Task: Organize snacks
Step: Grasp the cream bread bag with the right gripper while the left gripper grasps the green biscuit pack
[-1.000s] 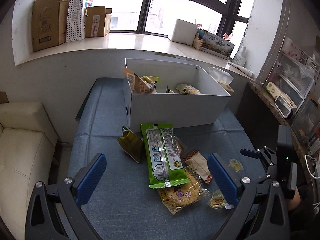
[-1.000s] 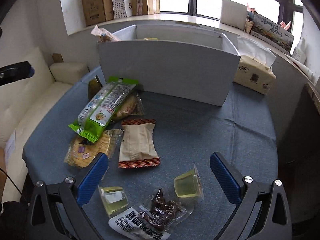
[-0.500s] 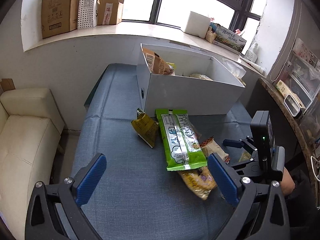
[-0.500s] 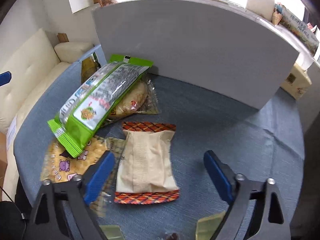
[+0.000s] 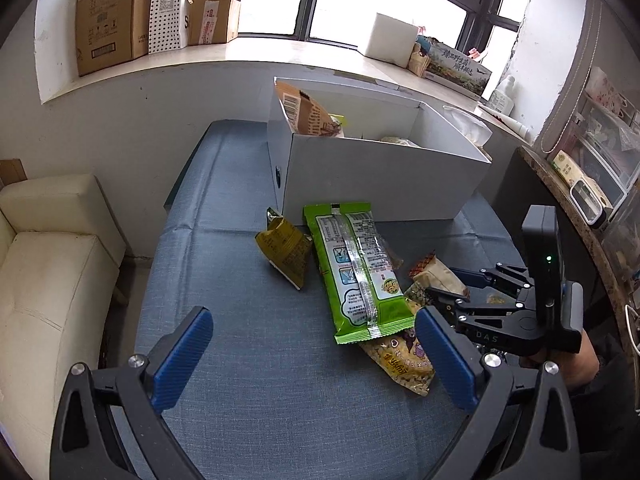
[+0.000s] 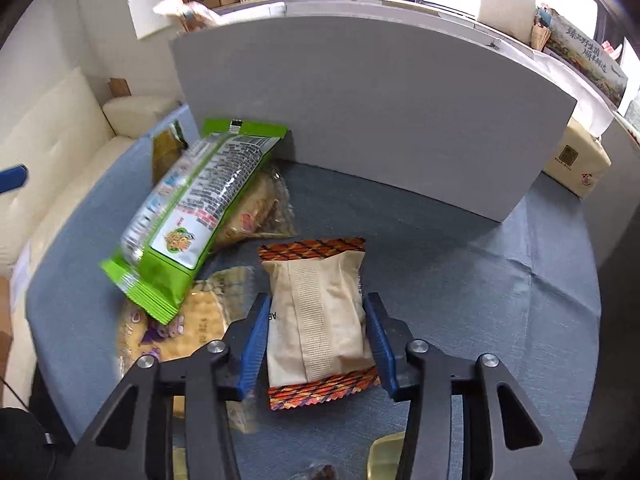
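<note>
Tan snack pack (image 6: 318, 312) lies flat on blue cloth (image 6: 460, 280), near white box (image 6: 372, 120). Right gripper (image 6: 318, 340) low over cloth, blue pads touching pack's two sides, squeezing it. Left gripper (image 5: 316, 356) held up high, pads wide apart, holding nothing. One green bag (image 5: 354, 268), one olive bag (image 5: 286, 250), one yellow cracker pack (image 5: 402, 358) left of tan pack.
</note>
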